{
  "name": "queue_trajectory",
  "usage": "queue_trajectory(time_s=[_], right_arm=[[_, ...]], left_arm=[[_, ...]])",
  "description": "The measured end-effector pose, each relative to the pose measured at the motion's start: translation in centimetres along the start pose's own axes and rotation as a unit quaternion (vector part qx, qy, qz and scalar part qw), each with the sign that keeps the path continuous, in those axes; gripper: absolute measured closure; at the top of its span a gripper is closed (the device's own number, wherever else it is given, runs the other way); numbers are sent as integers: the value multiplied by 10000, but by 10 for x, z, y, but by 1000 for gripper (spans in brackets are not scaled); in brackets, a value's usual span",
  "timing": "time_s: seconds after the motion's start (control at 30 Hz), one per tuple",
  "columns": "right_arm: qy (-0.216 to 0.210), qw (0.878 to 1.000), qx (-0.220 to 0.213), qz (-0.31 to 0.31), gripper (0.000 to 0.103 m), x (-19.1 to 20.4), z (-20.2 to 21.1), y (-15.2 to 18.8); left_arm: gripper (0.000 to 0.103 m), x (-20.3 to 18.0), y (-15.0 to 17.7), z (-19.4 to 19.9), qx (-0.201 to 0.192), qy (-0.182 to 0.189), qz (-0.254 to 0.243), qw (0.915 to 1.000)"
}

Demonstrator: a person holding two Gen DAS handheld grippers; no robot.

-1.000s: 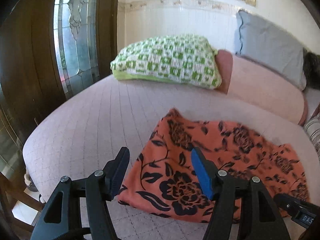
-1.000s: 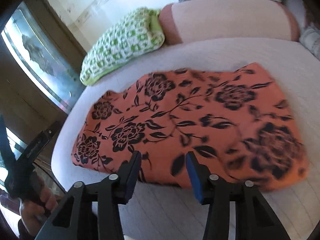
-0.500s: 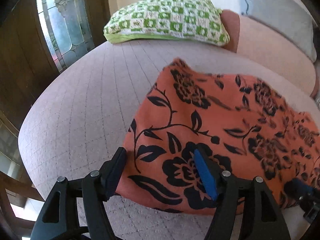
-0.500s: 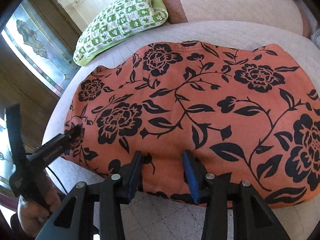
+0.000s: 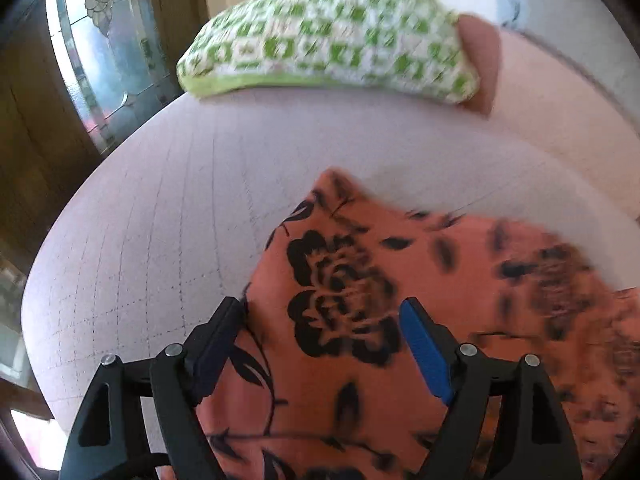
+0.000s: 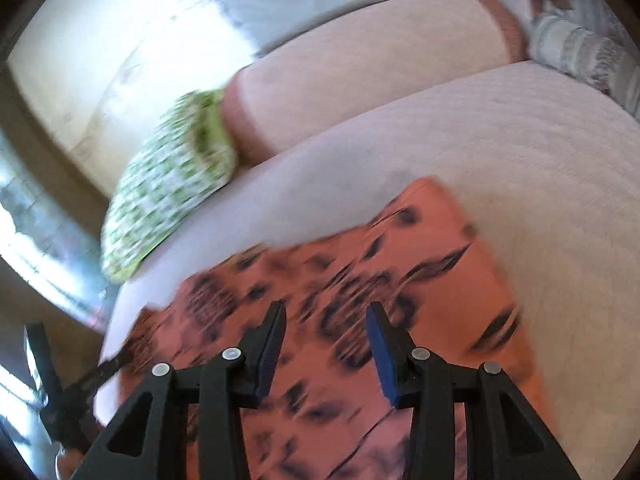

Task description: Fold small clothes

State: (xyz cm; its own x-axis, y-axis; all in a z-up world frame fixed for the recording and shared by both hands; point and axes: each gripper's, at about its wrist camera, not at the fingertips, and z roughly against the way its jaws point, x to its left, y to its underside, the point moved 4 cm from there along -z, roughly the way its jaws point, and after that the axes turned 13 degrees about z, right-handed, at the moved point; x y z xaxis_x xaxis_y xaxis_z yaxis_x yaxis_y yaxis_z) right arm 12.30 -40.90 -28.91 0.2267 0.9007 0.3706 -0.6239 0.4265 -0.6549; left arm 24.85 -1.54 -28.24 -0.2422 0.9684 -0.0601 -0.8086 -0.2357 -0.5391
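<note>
Bed with a pale pink quilted cover and the things lying on it

The bed [image 5: 160, 216] has a pale pink cover with a stitched grid of squares. On it lies an orange cloth with black flowers [image 5: 360, 300], folded flat, near the front edge and toward the left corner of the bed. At the far end a green and white checked pillow [image 5: 332, 36] rests on the cover, and just beside it, touching it, is a long pink bolster [image 6: 380, 64]. At the right edge a striped grey cushion [image 6: 580, 52] is seen, blurred.
</note>
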Motion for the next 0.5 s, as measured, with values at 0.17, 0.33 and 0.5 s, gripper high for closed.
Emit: queue_trajectory(time_s=[0.17,0.33,0.5], right_arm=[[450,9954,513,-673,56,-53,-43,1],[714,9964,396,-240,56,-41,-36,-4],[419,9986,-10,317,56,1,7,7]], left_arm=[[13,11,3,-19,232,185,280,9992],[11,13,10,-16,141,185,246,9994],[11,34,25,26,-100,347,350,9987]])
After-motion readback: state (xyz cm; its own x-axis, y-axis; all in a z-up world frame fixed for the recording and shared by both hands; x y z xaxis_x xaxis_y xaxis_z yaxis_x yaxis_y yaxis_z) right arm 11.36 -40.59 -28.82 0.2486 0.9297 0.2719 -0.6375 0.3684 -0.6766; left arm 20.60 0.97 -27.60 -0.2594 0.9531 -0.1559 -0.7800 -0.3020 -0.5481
